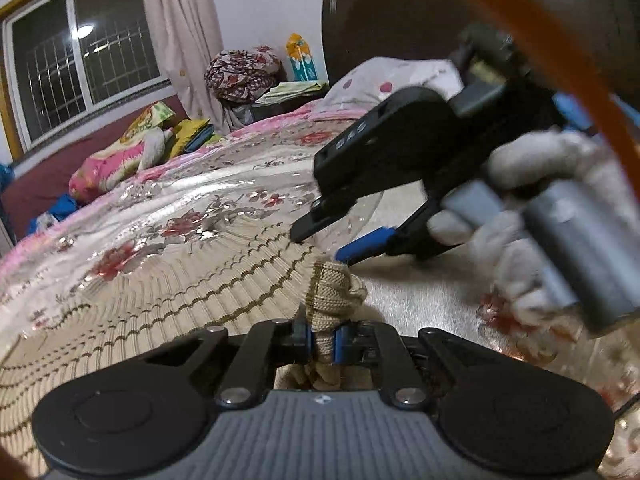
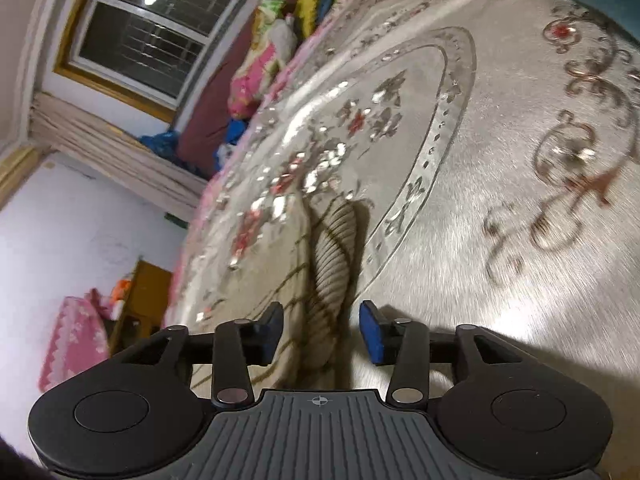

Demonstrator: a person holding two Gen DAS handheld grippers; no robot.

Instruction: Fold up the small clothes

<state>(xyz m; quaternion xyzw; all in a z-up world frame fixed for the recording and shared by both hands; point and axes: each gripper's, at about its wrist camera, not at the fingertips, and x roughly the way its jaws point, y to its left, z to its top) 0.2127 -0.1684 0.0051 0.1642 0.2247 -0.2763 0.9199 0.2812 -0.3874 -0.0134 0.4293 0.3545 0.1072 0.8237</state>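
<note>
A beige ribbed knit garment with brown stripes (image 1: pixel 168 292) lies spread on the bed. My left gripper (image 1: pixel 323 340) is shut on a bunched thick hem of it (image 1: pixel 334 292). My right gripper (image 1: pixel 320 246) shows in the left wrist view just beyond that hem, jaws apart, held by a white-gloved hand (image 1: pixel 532 216). In the right wrist view my right gripper (image 2: pixel 320 334) is open, with the garment's ribbed edge (image 2: pixel 334 256) between and beyond its blue pads (image 2: pixel 372 336).
The bed has a shiny floral cover (image 2: pixel 500 160). Pillows and folded bedding (image 1: pixel 120 156) lie along the far side under the window (image 1: pixel 80 56). A dark headboard (image 1: pixel 392 20) and a pillow (image 1: pixel 392 80) stand at the far end.
</note>
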